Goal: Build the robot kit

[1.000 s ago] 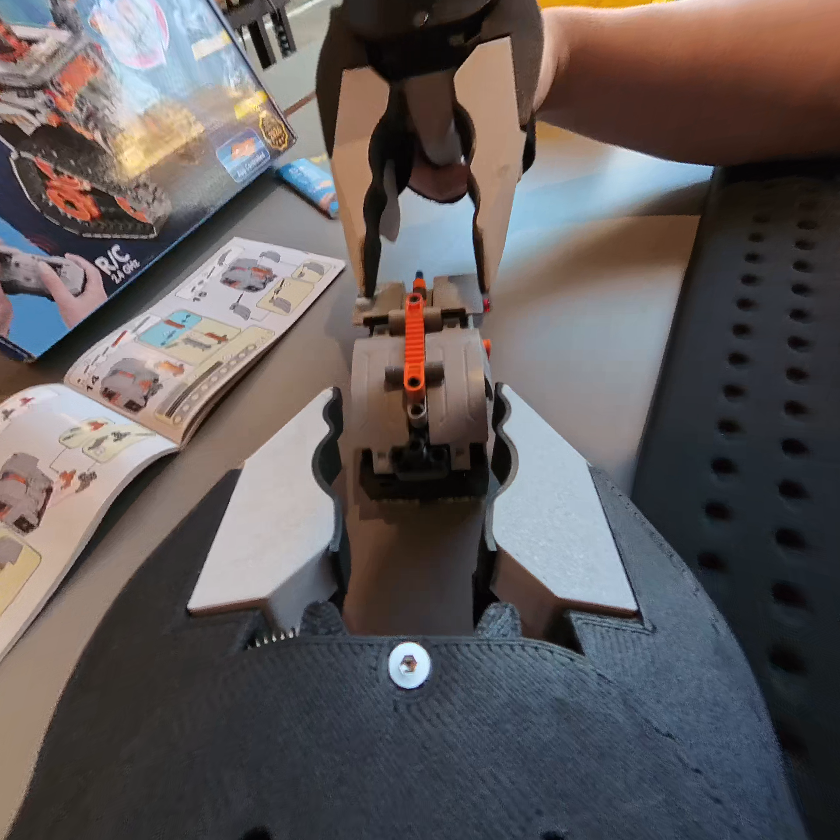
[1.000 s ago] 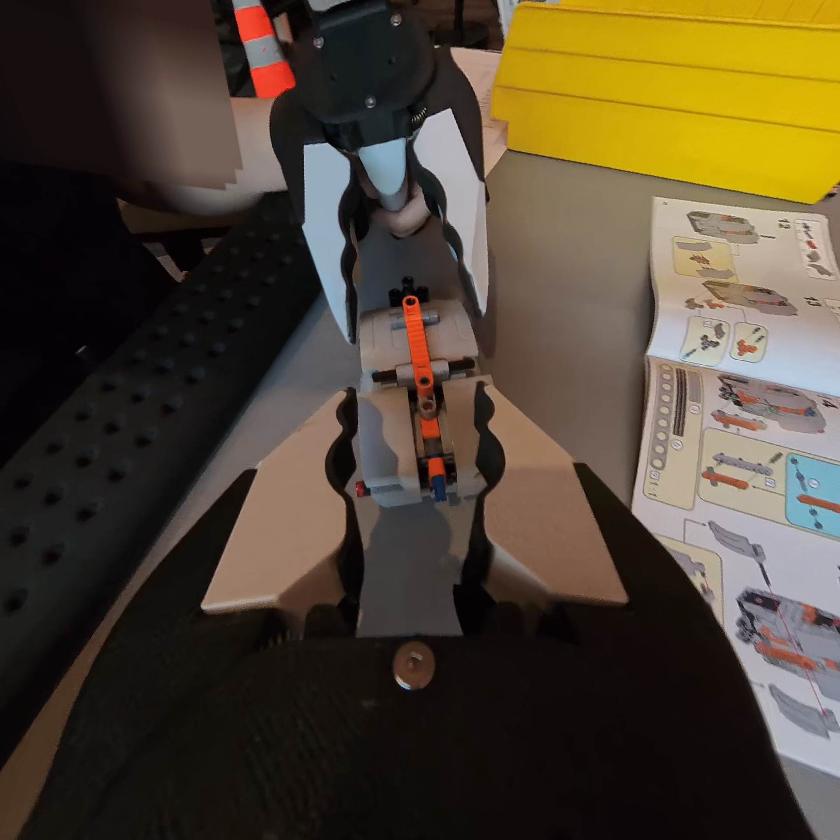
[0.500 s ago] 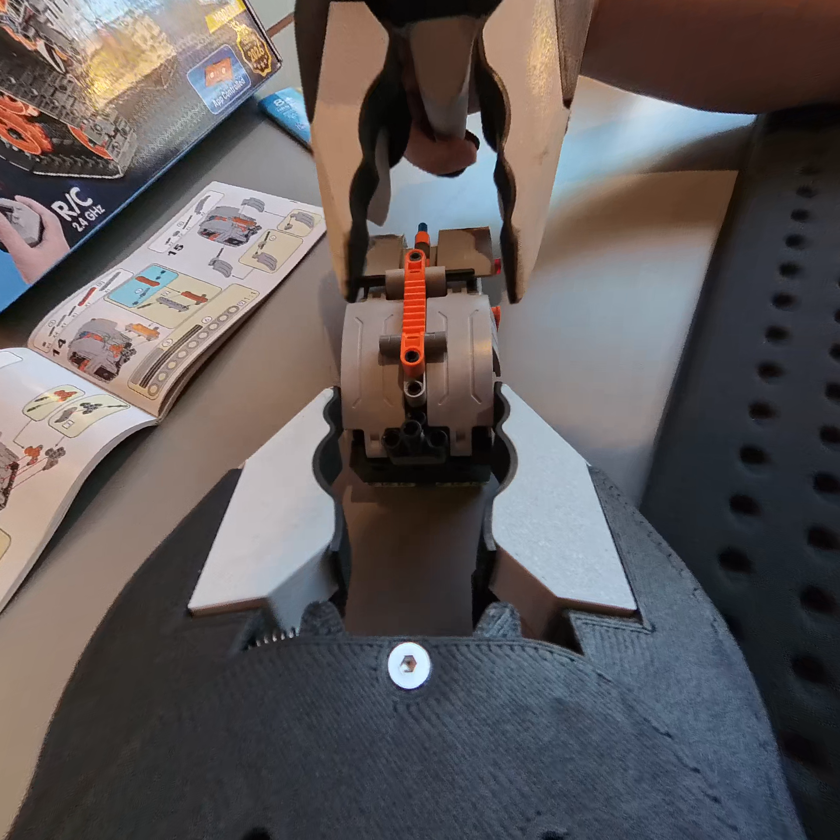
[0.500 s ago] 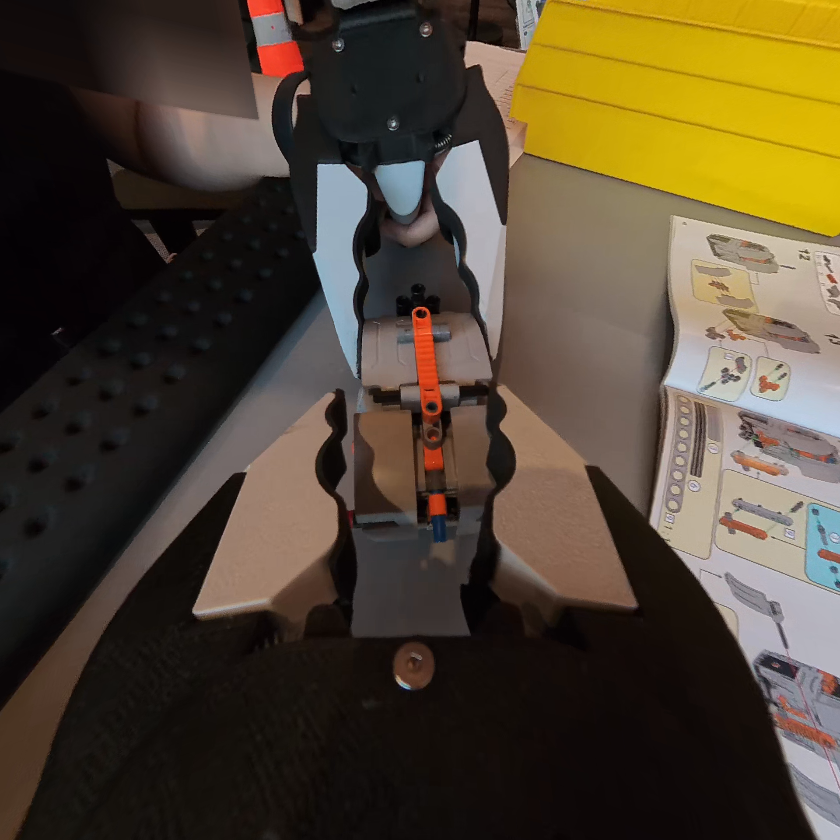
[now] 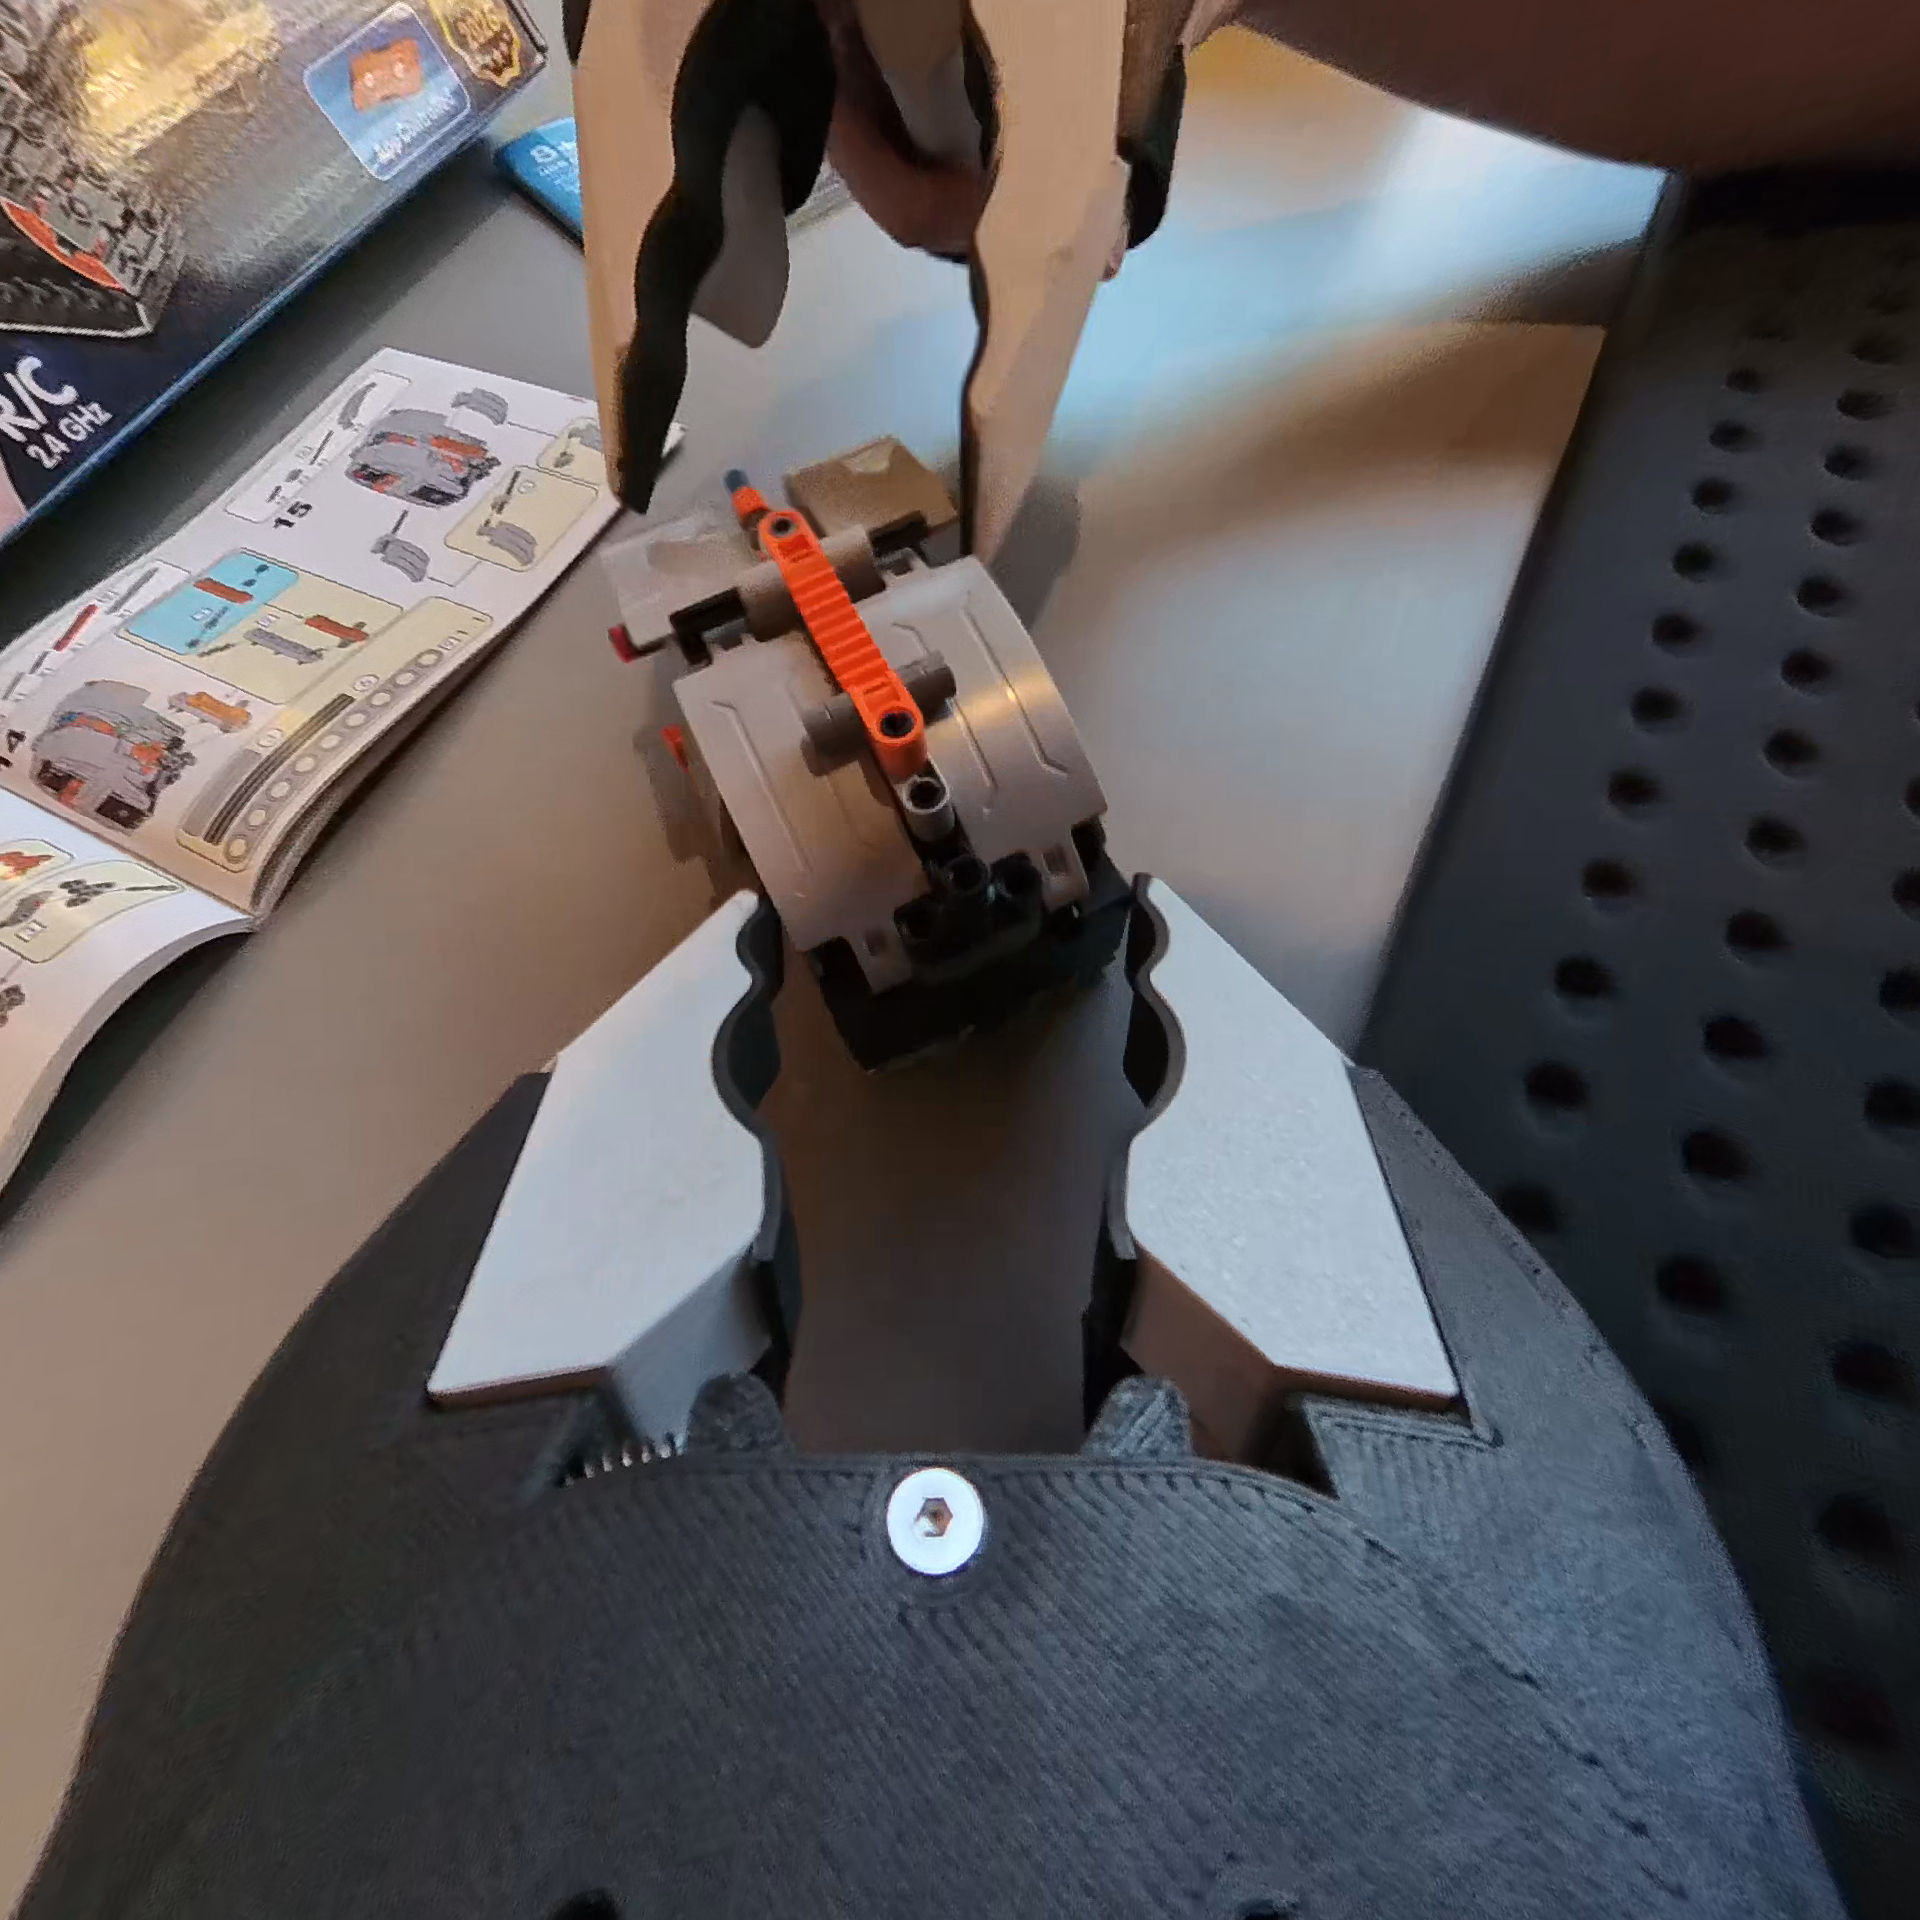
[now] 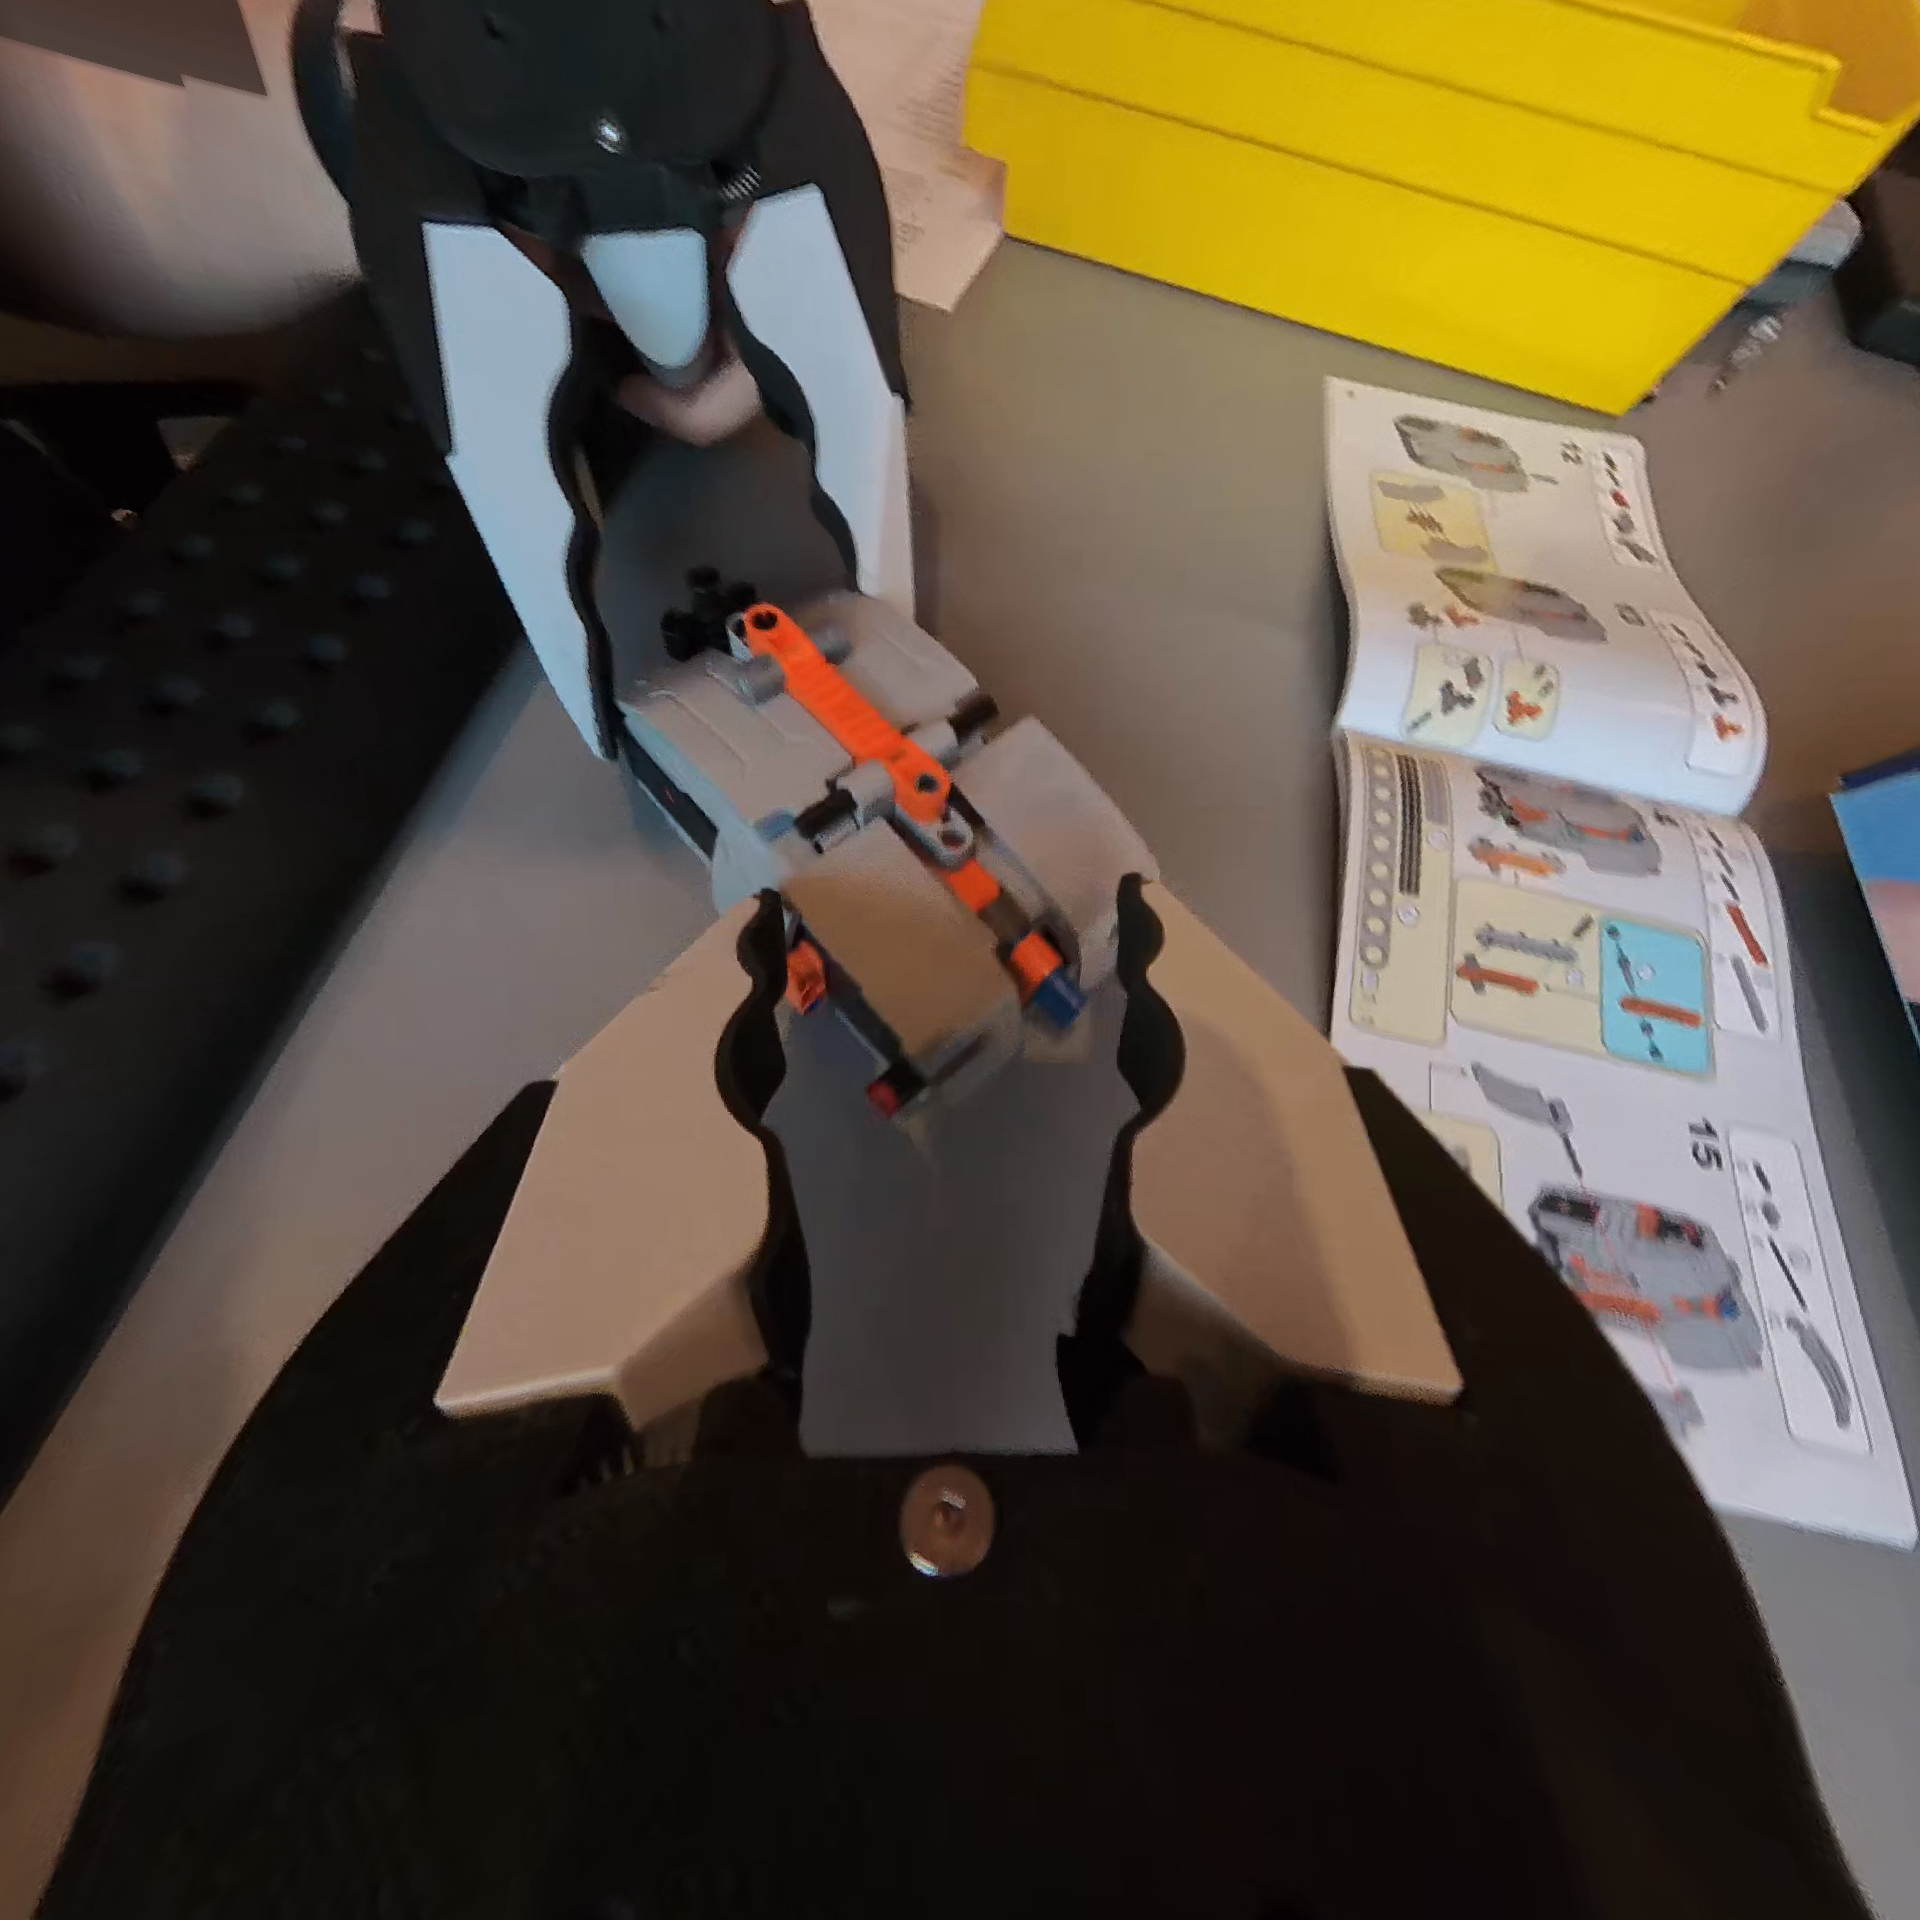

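A grey brick model (image 5: 883, 727) with an orange beam (image 5: 842, 634) along its top lies low over the grey table (image 5: 1247, 623), skewed diagonally. My left gripper (image 5: 945, 904) is shut on its near end with the black studs. My right gripper (image 5: 805, 514) comes in from the far side, one finger on each side of the other end. In the right wrist view my right gripper (image 6: 948, 904) is shut on the model's (image 6: 883, 790) end that has a blue pin, and my left gripper (image 6: 743, 670) holds the far end. The view is blurred.
An open instruction booklet (image 5: 260, 675) lies left of the model, also in the right wrist view (image 6: 1558, 935). A printed toy box (image 5: 208, 156) stands beyond it. Yellow bins (image 6: 1403, 156) are at the back. A black perforated mat (image 5: 1714, 831) runs along the table's side. The gap from one gripper's tips to the other's is roughly 8 cm.
The model was in line with both grippers and has now swung to a diagonal. Both grippers have shifted with it, and the booklet has slid in both views.
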{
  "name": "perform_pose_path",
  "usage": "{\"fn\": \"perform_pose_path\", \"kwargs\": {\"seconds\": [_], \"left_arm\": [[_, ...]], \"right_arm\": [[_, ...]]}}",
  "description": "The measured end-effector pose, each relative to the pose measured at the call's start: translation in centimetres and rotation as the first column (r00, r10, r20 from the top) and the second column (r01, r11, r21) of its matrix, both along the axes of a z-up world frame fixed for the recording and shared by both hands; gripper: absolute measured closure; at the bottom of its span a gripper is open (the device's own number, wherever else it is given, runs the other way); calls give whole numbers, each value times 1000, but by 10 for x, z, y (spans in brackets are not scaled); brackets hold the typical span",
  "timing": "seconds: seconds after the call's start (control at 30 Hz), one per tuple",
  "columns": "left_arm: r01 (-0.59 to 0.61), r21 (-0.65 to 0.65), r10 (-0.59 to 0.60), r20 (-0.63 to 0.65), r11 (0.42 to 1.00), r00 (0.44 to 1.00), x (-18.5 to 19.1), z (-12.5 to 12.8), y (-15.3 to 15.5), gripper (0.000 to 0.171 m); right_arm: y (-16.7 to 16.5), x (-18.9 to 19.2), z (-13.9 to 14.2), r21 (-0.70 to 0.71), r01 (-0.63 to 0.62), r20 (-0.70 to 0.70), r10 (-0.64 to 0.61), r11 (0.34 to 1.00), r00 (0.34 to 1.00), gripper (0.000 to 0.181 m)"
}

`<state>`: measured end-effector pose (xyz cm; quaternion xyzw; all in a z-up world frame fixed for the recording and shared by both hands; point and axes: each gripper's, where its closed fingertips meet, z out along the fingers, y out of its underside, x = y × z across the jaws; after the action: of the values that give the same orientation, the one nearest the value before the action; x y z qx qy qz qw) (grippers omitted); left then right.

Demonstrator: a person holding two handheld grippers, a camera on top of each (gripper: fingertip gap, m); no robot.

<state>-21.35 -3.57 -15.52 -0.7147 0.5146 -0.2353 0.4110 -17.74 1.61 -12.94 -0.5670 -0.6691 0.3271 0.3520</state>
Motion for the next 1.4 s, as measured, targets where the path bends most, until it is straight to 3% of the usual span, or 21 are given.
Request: {"fn": "perform_pose_path", "kwargs": {"seconds": [0.1,0.17,0.4,0.57,0.67,0.87,0.97,1.03,1.23,1.4], "left_arm": [[14,37,-13,-34,999,999,-1,-1,-4,109],[27,60,-23,-67,998,997,0,-2,-7,114],[128,120,-111,-141,985,984,8,-5,-21,122],[178,99,-163,-141,979,977,6,-10,-28,133],[146,98,-132,-134,985,982,-4,-9,-22,133],[64,52,-70,120,997,990,-14,30,-9,136],[-18,31,9,247,999,969,-18,51,11,161],[-54,29,46,238,998,970,-19,53,24,171],[27,3,-27,125,1000,992,-4,37,35,171],[49,-45,-40,179,998,983,4,38,34,171]], "right_arm": [[3,14,-8,5,89,24,-89,996,996,121],[-4,23,-16,-47,140,62,-137,989,989,134],[-8,28,-19,-101,357,-11,-360,929,933,133],[-4,27,-21,-139,358,-15,-364,923,931,138],[-6,28,-25,-131,347,-4,-351,928,936,138],[-7,31,-29,-102,340,18,-340,935,940,138],[-5,35,-26,-83,351,17,-351,933,936,144],[-4,37,-18,-84,359,-11,-361,930,933,150],[-16,31,17,-222,346,-161,-384,912,909,170],[-23,21,9,-197,351,-117,-377,915,919,173]]}}
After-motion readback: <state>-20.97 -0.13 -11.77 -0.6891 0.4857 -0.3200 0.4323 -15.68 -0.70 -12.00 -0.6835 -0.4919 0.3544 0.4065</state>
